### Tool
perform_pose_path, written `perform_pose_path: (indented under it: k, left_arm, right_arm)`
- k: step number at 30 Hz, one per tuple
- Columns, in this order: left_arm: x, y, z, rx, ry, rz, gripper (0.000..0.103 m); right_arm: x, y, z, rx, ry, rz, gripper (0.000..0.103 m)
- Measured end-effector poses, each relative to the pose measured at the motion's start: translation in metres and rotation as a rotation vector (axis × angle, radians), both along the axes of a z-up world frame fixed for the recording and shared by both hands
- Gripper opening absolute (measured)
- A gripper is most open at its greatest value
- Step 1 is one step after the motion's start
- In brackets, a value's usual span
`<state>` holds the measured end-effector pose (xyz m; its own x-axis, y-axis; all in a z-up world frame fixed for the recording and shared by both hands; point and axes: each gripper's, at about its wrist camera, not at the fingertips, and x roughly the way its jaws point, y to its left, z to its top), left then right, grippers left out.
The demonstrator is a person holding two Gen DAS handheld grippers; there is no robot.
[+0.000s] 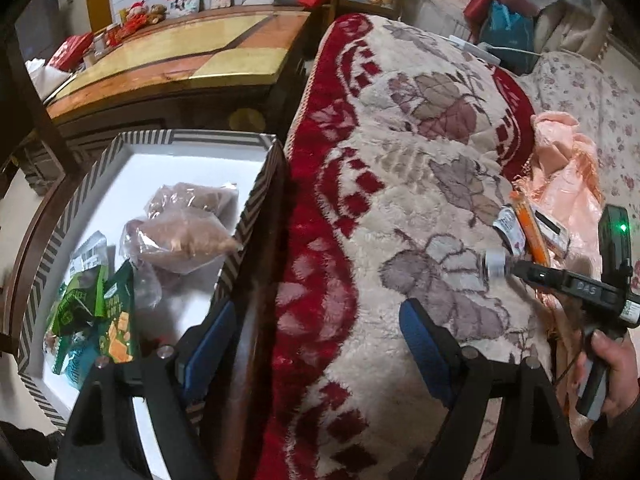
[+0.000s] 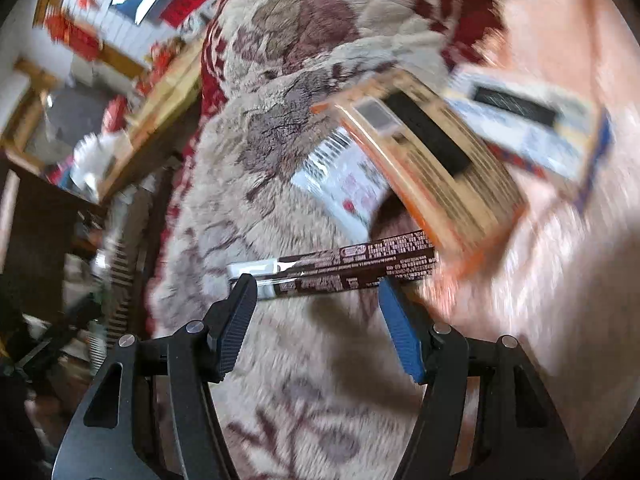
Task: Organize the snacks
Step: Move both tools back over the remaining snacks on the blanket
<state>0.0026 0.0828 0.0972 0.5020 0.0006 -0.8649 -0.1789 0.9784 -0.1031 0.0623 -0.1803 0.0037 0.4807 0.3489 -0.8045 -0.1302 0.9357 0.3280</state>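
Your right gripper is clamped on a brown snack bar, mid-frame over the blanket. Only the left view shows the box at left; left gripper gapes wide, empty.

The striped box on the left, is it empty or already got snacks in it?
Partly filled. The striped box holds clear bags of brown snacks and green packets, while much of its white floor is bare.
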Motion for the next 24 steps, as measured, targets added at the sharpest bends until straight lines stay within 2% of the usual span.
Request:
perform_pose_path:
  k: [5, 6, 8, 10, 11, 13, 15, 17, 20, 22, 24]
  left_arm:
    - [0.002, 0.003, -0.004, 0.013, 0.016, 0.01, 0.086]
    - [0.003, 0.004, -0.004, 0.017, 0.018, 0.01, 0.086]
    - [0.005, 0.003, -0.002, 0.013, 0.009, 0.004, 0.086]
    - [0.008, -0.002, 0.001, 0.001, -0.001, -0.014, 0.086]
    - [0.009, -0.005, 0.002, 0.001, -0.003, -0.022, 0.086]
    - [0.011, -0.011, 0.002, 0.001, -0.003, -0.034, 0.086]
    - [0.013, -0.015, -0.001, -0.014, 0.005, -0.037, 0.086]
    - [0.014, -0.017, -0.006, -0.031, 0.021, -0.032, 0.086]
    - [0.014, -0.019, -0.011, -0.034, 0.041, -0.033, 0.086]
    - [0.013, -0.019, -0.01, -0.02, 0.042, -0.038, 0.086]
    - [0.012, -0.017, -0.009, -0.019, 0.039, -0.029, 0.086]
  right_arm:
    - [0.019, 0.07, 0.004, -0.115, -0.072, 0.216, 0.065]
    - [0.017, 0.092, 0.004, -0.122, -0.077, 0.296, 0.065]
    - [0.005, 0.115, 0.011, -0.123, -0.094, 0.385, 0.065]
    - [-0.009, 0.118, 0.022, -0.142, -0.163, 0.4, 0.065]
    - [-0.017, 0.112, 0.029, -0.189, -0.214, 0.399, 0.065]
    - [-0.022, 0.099, 0.035, -0.311, -0.253, 0.408, 0.065]
    - [-0.016, 0.076, 0.034, -0.402, -0.224, 0.426, 0.065]
    - [-0.002, 0.056, 0.028, -0.444, -0.17, 0.424, 0.065]
    - [0.016, 0.035, 0.02, -0.493, -0.136, 0.403, 0.065]
    - [0.023, 0.031, 0.013, -0.371, -0.059, 0.435, 0.065]
    - [0.016, 0.039, 0.008, -0.301, -0.01, 0.465, 0.065]
